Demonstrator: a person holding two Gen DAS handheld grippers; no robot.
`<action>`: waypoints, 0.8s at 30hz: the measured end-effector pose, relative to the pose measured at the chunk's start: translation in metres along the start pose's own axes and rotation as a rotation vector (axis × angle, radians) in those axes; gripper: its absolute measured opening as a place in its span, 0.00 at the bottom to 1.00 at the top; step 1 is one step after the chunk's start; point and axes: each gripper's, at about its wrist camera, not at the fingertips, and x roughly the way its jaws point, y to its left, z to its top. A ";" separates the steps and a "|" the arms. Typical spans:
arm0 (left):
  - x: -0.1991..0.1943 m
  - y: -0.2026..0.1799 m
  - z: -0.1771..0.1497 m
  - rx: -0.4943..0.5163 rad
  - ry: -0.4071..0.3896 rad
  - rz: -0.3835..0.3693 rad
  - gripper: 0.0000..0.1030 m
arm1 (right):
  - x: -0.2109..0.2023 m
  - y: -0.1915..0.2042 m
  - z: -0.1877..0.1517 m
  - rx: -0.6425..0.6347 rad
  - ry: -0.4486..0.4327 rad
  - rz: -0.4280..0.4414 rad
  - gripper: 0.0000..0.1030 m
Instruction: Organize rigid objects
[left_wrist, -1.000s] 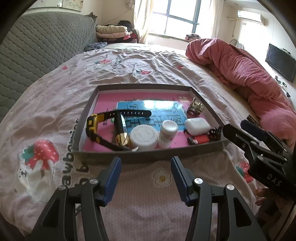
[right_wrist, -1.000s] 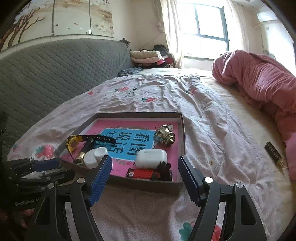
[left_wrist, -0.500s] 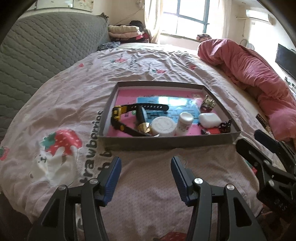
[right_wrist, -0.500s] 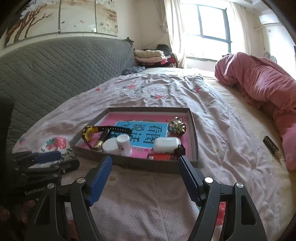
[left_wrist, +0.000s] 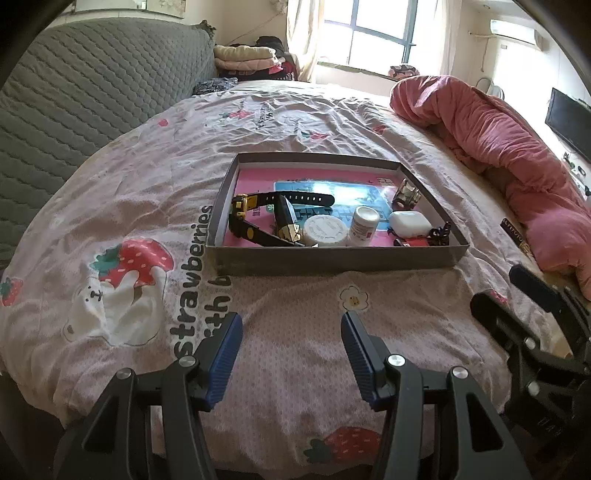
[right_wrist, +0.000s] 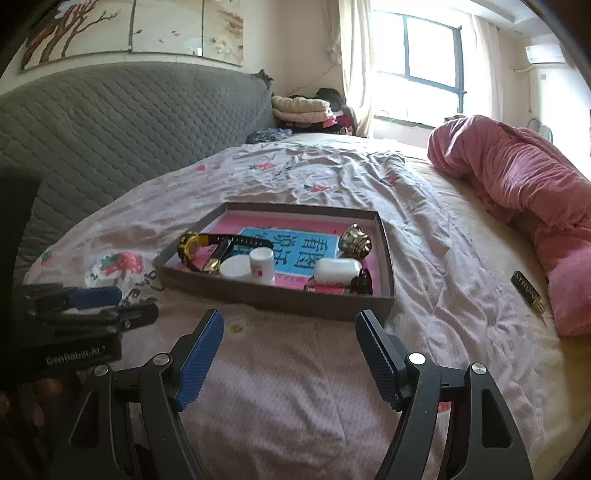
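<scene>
Lighter (left_wrist: 413, 242) half hidden behind tray (left_wrist: 332, 258) wall; black clip (left_wrist: 440, 233) too small to identify.

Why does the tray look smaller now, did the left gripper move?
Yes. The left gripper backed away from the tray; more bedsheet now lies between them.

Grey tray (left_wrist: 332, 260) on bed, holding watch (left_wrist: 245, 218), jar (left_wrist: 325, 230), earbud case (left_wrist: 410, 223)

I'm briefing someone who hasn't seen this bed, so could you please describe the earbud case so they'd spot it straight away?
On the bedsheet lies a shallow grey tray with a pink floor. Look in its near right corner: the earbud case is the smooth, white, rounded box lying flat, right of the upright white bottle and just behind the red lighter.
</scene>
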 end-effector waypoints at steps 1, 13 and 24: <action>-0.001 0.001 -0.001 -0.002 0.005 0.000 0.54 | -0.001 0.001 -0.001 -0.008 0.000 -0.002 0.73; -0.017 0.002 -0.014 0.004 -0.005 -0.001 0.54 | -0.015 0.008 -0.005 0.012 -0.006 -0.030 0.73; -0.016 -0.006 -0.023 0.037 -0.005 -0.018 0.54 | -0.010 0.000 -0.012 0.100 0.021 -0.024 0.73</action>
